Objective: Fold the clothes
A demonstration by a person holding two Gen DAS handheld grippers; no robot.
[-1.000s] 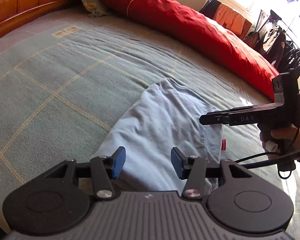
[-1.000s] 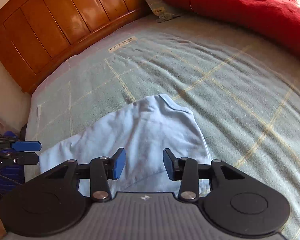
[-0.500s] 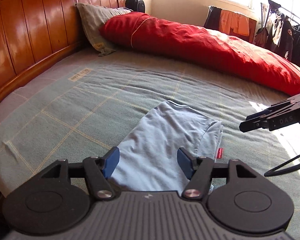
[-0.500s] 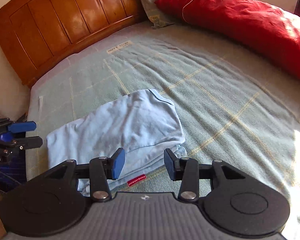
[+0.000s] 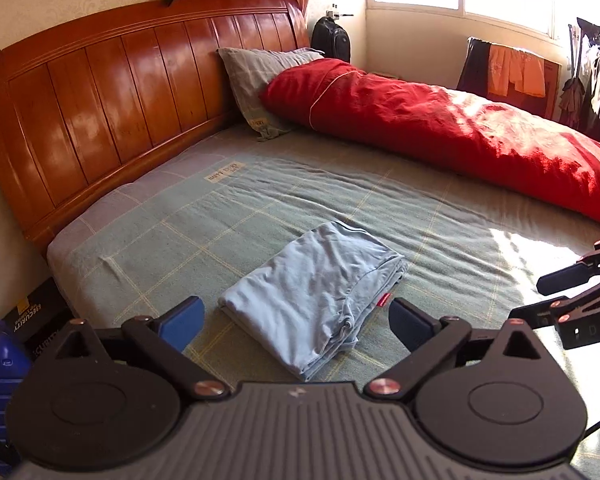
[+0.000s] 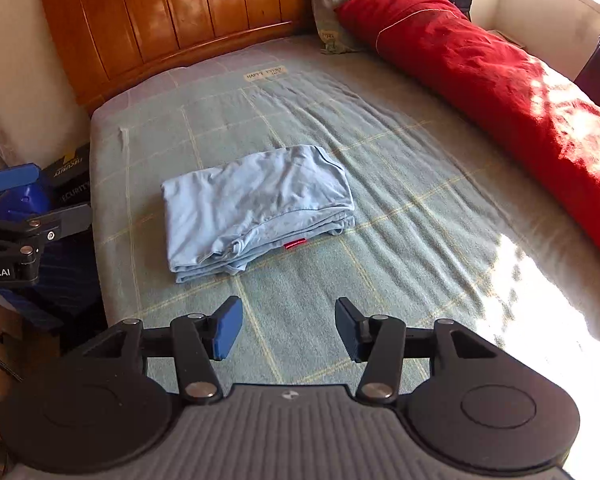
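Note:
A light blue garment [image 5: 314, 294] lies folded into a rough rectangle on the green checked bedspread [image 5: 260, 208], with a small red tag at its edge. It appears in the right wrist view too, the garment [image 6: 256, 208] left of centre. My left gripper [image 5: 296, 326] hangs above and short of it, jaws opening wide, nothing between them. My right gripper [image 6: 288, 330] is also raised clear of the cloth, jaws opening, empty. Each gripper shows at the edge of the other's view: the right one [image 5: 572, 296], the left one [image 6: 24, 216].
A red duvet [image 5: 460, 128] runs along the far side of the bed, with a grey pillow [image 5: 260, 80] against the wooden headboard [image 5: 120, 92]. Clothes hang on a rack [image 5: 580, 80] by the window. A dark box [image 6: 70, 180] and blue items sit beside the bed.
Both grippers pulled back and rose away from the garment, which now looks smaller and lies whole and folded. Both pairs of jaws spread wider, the left much more.

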